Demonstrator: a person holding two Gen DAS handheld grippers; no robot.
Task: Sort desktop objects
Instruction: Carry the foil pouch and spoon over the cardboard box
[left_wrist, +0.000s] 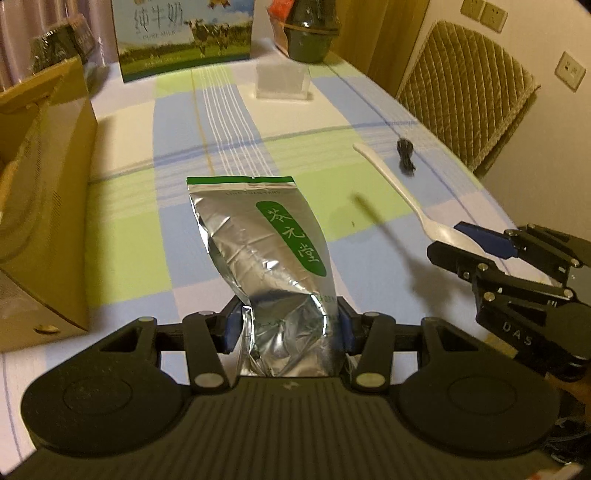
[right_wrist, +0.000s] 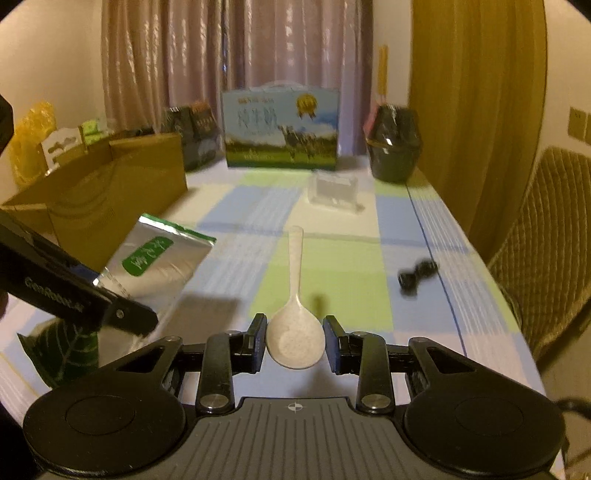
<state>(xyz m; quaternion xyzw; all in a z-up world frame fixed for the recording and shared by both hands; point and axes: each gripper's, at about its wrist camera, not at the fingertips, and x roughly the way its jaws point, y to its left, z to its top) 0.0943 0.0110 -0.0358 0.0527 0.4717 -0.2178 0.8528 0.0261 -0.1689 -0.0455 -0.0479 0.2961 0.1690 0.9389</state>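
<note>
**2 grippers, 2 catches above the bench**

Left gripper (left_wrist: 286, 328) has its jaws clamped on the silver foil tea pouch (left_wrist: 266, 240), lifted beside the cardboard box (left_wrist: 44, 206). Right gripper (right_wrist: 294, 341) has its jaws pinching the white plastic spoon (right_wrist: 295, 332) by its bowl, handle pointing away, over the checked bench (right_wrist: 332, 280).

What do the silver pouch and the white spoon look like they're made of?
Silver pouch: looks like metallised foil laminate, glossy and mirror-like, with sharp creases and a printed green label. White spoon: probably matte plastic, possibly melamine; it is off-white with faint speckles and has a smooth moulded bowl and handle.
</note>
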